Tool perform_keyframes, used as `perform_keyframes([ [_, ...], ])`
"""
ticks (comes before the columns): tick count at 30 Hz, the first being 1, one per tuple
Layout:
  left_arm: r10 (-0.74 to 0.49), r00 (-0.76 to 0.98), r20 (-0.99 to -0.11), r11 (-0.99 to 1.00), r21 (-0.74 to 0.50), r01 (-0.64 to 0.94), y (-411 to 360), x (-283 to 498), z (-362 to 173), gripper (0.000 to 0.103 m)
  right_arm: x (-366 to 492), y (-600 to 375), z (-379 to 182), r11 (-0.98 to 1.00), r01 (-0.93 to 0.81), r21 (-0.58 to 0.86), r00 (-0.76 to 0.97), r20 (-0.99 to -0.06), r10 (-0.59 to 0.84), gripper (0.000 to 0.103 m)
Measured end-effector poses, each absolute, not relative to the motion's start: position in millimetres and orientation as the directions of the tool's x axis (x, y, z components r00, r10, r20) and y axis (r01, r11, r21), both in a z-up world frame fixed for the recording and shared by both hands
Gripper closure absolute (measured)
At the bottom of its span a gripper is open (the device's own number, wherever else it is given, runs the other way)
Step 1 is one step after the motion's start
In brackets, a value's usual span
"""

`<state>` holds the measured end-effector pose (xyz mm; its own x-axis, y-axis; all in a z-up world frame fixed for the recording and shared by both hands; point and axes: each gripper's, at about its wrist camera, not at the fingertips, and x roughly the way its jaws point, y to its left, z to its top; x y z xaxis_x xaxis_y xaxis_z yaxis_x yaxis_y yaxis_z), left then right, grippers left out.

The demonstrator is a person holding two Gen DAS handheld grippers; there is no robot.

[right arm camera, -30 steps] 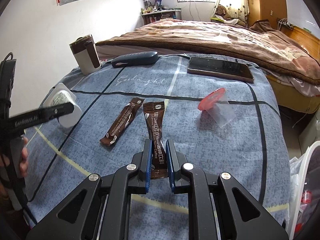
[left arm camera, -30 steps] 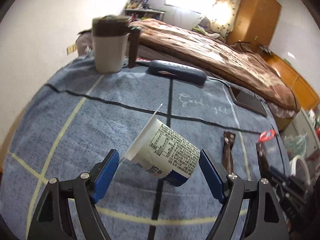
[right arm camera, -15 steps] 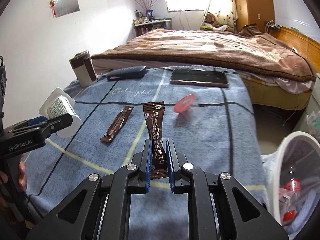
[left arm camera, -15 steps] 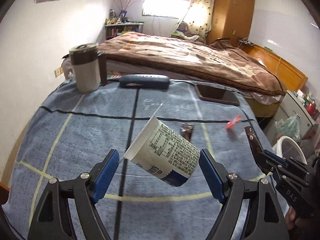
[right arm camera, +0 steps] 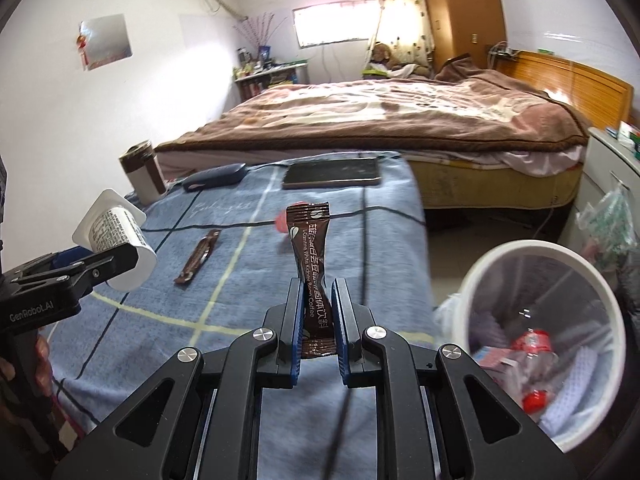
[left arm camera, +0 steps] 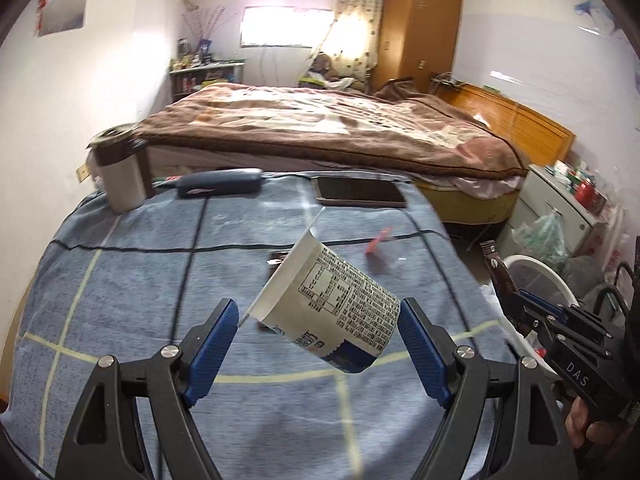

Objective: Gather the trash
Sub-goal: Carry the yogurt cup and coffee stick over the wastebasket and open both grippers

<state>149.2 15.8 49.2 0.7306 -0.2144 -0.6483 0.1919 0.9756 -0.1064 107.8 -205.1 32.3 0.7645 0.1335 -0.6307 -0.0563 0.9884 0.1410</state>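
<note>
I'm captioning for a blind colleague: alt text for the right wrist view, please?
The right gripper pinches a brown coffee sachet above a blue blanket; a white bin holding trash sits lower right, the left gripper holds a white cup.

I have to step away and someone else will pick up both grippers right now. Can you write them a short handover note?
Left gripper: shut on the white yogurt cup, held tilted above the blue cloth.
Right gripper: shut on a brown coffee sachet, standing up between the pads.
White bin: to the right, off the cloth's edge, already holding some trash.
Done: both pieces lifted.
Left: drop both in the bin, then collect the second brown sachet and the red-lidded piece lying on the cloth. The phone, the dark case and the tumbler probably stay.
</note>
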Motion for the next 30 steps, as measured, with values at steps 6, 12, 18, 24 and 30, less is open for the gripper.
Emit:
perform_keyframes([
  [6,-0.28,0.723,-0.632,0.955,-0.11,0.274,-27,142,55,0.02,92,-237,36,0.99,0.01,0.14,0.779,-0.622,0.08,0.087],
  [12,-0.334,0.705,-0.626,0.929,-0.091,0.359,-75,138,55,0.02,75,-273,36,0.987,0.091,0.13,0.784,-0.621,0.01,0.087],
  [18,-0.402,0.662,-0.633,0.887,-0.09,0.453,-122,136,52,0.02,65,-308,33,0.975,0.178,0.132,0.775,-0.63,-0.056,0.087],
  [24,-0.459,0.606,-0.649,0.843,-0.103,0.529,-162,135,46,0.02,57,-332,26,0.962,0.245,0.118,0.751,-0.651,-0.111,0.087],
  [30,-0.489,0.543,-0.682,0.804,-0.111,0.585,-202,133,32,0.02,54,-353,13,0.946,0.305,0.109,0.709,-0.689,-0.149,0.087],
])
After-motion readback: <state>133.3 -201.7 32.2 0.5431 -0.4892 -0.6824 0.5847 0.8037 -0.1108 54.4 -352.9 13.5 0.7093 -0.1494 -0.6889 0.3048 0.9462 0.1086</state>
